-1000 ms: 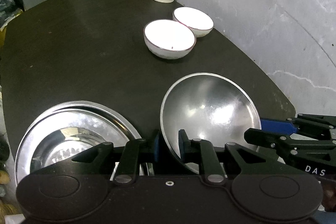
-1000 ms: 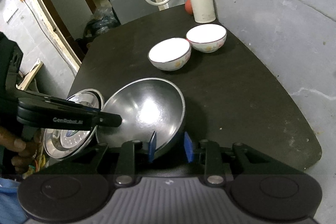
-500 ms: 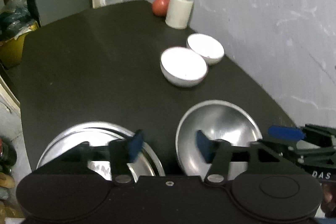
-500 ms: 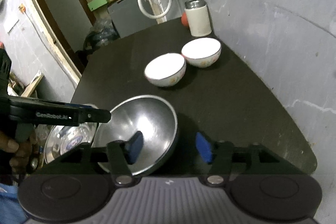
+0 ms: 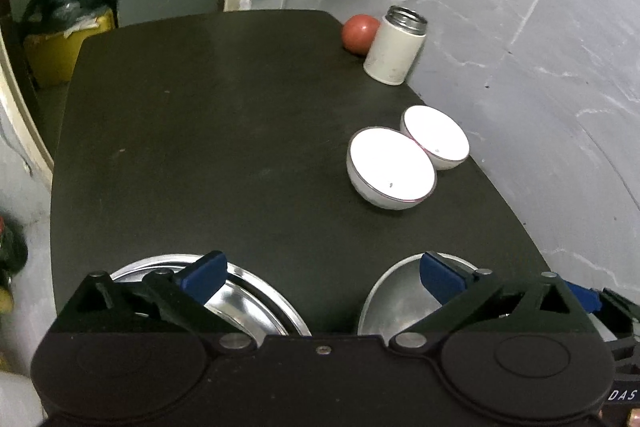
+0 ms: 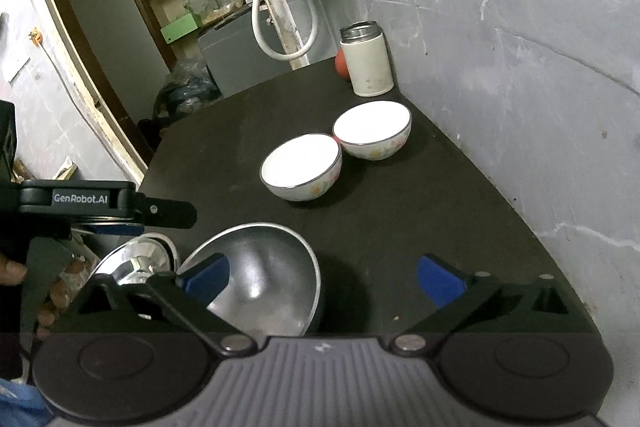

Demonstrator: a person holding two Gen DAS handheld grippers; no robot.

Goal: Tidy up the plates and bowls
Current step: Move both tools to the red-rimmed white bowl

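table: 1, dark top [image 5: 208,131], runs from the near edge to the far wall; near part cut off by the gripper bodies.
steel plates: stack at near left [image 5: 256,291]; count unclear, at least 2 rims show, mostly hidden behind the left gripper.
steel bowl: 1, near centre [image 6: 264,275], just right of the plate stack; near rim hidden by the right gripper in its view.
white bowls: 2, right side mid-table, rims touching. Nearer one [image 6: 302,167], farther one [image 6: 372,131]; faint floral print outside, hard to read.
flask: 1, white with open steel mouth [image 5: 394,45], far right corner by the wall.
red ball: 1 [image 5: 359,33], half hidden behind the flask.
left gripper: [image 5: 320,277] jaws spread wide, holding nothing, above the plates and steel bowl.
right gripper: [image 6: 320,277] jaws spread wide, empty; left blue pad overlaps the steel bowl in the right wrist view, contact unclear.
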